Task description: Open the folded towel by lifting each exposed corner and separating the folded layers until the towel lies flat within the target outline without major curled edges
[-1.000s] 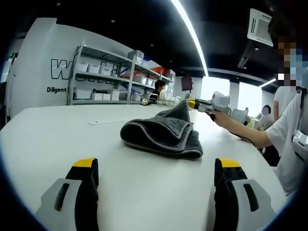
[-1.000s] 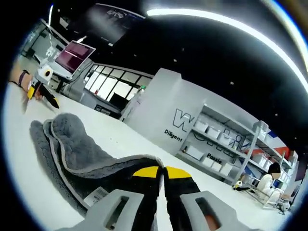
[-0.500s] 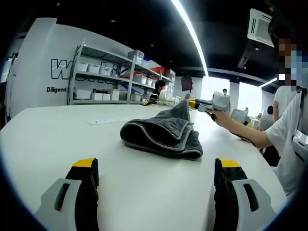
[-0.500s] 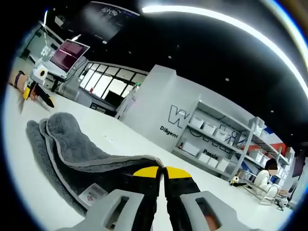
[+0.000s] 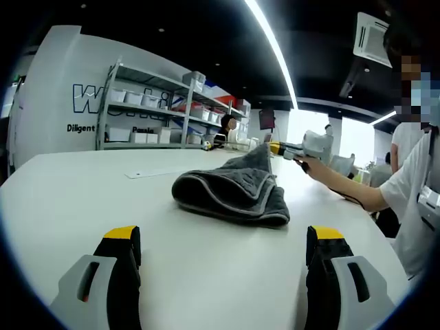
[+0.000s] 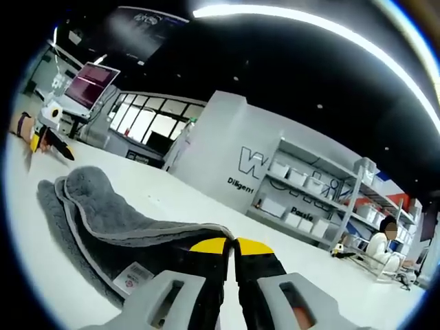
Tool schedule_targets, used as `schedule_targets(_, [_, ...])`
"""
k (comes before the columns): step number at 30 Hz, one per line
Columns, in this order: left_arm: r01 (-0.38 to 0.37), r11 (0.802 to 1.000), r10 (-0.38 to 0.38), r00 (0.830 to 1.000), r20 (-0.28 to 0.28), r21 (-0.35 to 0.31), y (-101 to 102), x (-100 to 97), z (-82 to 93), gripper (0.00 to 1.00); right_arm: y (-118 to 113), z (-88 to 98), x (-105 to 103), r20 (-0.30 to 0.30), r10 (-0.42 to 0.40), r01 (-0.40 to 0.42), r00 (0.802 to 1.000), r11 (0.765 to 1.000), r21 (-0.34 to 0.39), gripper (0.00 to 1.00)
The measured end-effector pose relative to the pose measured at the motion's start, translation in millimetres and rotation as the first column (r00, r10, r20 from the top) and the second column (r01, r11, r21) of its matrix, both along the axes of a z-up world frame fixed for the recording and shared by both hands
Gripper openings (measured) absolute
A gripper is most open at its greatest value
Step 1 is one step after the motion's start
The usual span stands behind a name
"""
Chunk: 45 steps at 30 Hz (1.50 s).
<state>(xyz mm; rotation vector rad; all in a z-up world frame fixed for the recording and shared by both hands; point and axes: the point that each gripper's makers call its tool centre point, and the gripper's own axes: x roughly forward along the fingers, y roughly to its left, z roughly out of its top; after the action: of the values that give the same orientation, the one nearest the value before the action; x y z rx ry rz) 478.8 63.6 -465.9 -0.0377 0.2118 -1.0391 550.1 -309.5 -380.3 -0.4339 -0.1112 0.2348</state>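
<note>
Early stage — right gripper (image 6: 231, 242) clamped on 1 raised towel (image 5: 234, 189) corner; left gripper (image 5: 223, 251) jaws apart; layers unseparated.

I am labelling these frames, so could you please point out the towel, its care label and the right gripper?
towel (image 5: 234, 189): left gripper view, on the grey folded bulk.
care label (image 6: 133, 278): right gripper view, on the white tag.
right gripper (image 6: 231, 246): right gripper view, between its yellow tips.
</note>
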Motion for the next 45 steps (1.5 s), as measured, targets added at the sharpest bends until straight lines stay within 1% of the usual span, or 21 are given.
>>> schedule_targets(4, [0.000, 1.000, 0.000, 1.000, 0.000, 0.000, 0.1, 0.2, 0.0, 0.99, -3.6, -4.5, 2.1, -0.025, -0.010, 0.010, 1.000, 1.000, 0.011, 0.00])
schedule_targets(13, [0.000, 1.000, 0.000, 1.000, 0.000, 0.001, 0.0, -0.5, -0.2, 0.99, -11.2, -20.6, 6.3, -0.109, -0.030, 0.037, 0.994, 0.998, 0.060, 0.00])
schedule_targets(16, [0.000, 1.000, 0.000, 1.000, 0.000, 0.000, 0.1, -0.5, -0.1, 0.99, -14.6, -27.7, 7.8, -0.144, -0.040, 0.052, 0.989, 0.996, 0.078, 0.00])
schedule_targets(23, [0.000, 1.000, 0.000, 1.000, 0.000, 0.000, -0.3, -1.7, -0.3, 0.99, -25.4, -48.9, 10.5, -0.255, -0.060, 0.101, 0.965, 0.983, 0.153, 0.00])
schedule_targets(24, [-0.001, 1.000, 0.001, 1.000, 0.000, 0.001, -0.2, -1.5, -0.4, 0.99, -28.0, -55.4, 9.9, -0.287, -0.065, 0.117, 0.956, 0.978, 0.170, 0.00])
schedule_targets(28, [-0.001, 1.000, 0.001, 1.000, 0.000, 0.001, -0.3, -1.7, -0.5, 0.99, -34.3, -64.5, 11.4, -0.329, -0.068, 0.143, 0.942, 0.968, 0.208, 0.00])
schedule_targets(37, [-0.001, 1.000, 0.001, 1.000, 0.000, 0.001, -0.3, -1.9, -0.7, 0.99, -34.9, -73.9, 9.6, -0.371, -0.077, 0.165, 0.925, 0.963, 0.213, 0.00])
schedule_targets(45, [-0.001, 1.000, 0.001, 1.000, 0.000, 0.002, -0.7, -2.5, -0.9, 0.99, -35.8, -83.6, 7.9, -0.415, -0.067, 0.182, 0.907, 0.953, 0.243, 0.00])
